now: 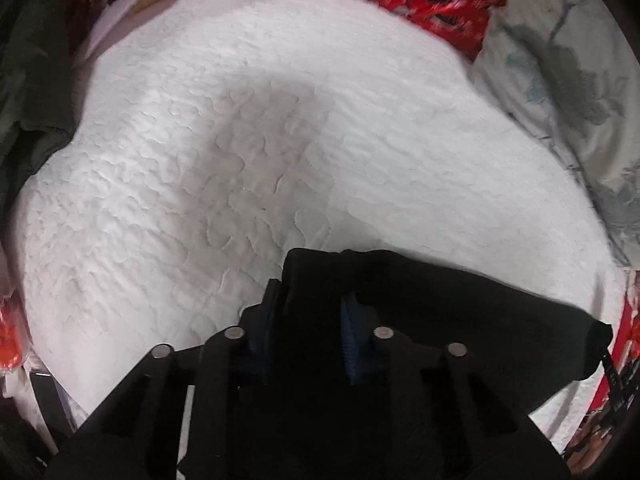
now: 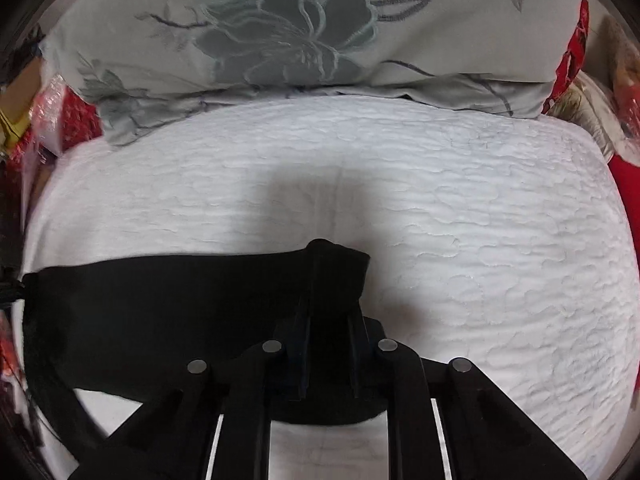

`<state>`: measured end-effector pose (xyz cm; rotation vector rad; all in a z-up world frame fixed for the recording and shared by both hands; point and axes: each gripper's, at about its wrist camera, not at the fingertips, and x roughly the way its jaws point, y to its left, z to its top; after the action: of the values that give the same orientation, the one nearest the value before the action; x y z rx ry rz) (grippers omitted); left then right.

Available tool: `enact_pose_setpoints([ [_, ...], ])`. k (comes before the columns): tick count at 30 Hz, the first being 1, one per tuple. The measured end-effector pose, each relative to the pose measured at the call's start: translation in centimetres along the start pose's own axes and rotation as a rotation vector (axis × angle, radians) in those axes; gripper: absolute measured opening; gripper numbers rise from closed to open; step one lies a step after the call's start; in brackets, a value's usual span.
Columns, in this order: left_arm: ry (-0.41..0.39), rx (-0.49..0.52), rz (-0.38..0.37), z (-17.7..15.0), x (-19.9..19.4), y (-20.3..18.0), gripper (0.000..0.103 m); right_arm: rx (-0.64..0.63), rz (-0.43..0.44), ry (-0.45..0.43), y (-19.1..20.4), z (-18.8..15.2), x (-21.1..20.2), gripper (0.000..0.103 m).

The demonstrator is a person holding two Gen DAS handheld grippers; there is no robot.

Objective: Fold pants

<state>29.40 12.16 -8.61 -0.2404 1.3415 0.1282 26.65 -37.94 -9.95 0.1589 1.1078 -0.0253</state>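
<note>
In the left wrist view the left tongs (image 1: 310,300) are nearly closed, blue pads pinching a bunched corner of the black pants (image 1: 460,320), which trail right over the white bed (image 1: 240,140); to fold well, I judge this corner should travel level with the other, cloth taut between them. In the right wrist view the right tongs (image 2: 328,276) are likewise almost shut on the opposite corner, the pants (image 2: 168,300) stretching left across the bed (image 2: 480,220) below a floral pillow (image 2: 288,40); keep both grips firm so the edge lands straight.
</note>
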Motion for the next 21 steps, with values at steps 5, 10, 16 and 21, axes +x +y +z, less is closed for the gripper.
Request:
enact_pose_setpoints([
  [5, -0.057, 0.013, -0.055, -2.4, -4.8, 0.5, 0.022, 0.023, 0.061, -0.107, 0.5, -1.6, -4.6, 0.014],
  [10, -0.128, 0.04, -0.09, -5.8, -9.1, 2.0, 0.022, 0.036, 0.142, -0.217, 0.7, -4.9, -10.5, 0.014],
  [16, -0.157, 0.075, -0.124, -11.0, -10.8, 3.5, 0.022, 0.045, 0.201, -0.277, 0.4, -11.2, -14.8, 0.014],
  [21, -0.104, 0.116, -0.053, -15.4, -7.3, 5.6, 0.023, 0.056, 0.207, -0.264, -0.1, -18.4, -16.3, 0.019],
])
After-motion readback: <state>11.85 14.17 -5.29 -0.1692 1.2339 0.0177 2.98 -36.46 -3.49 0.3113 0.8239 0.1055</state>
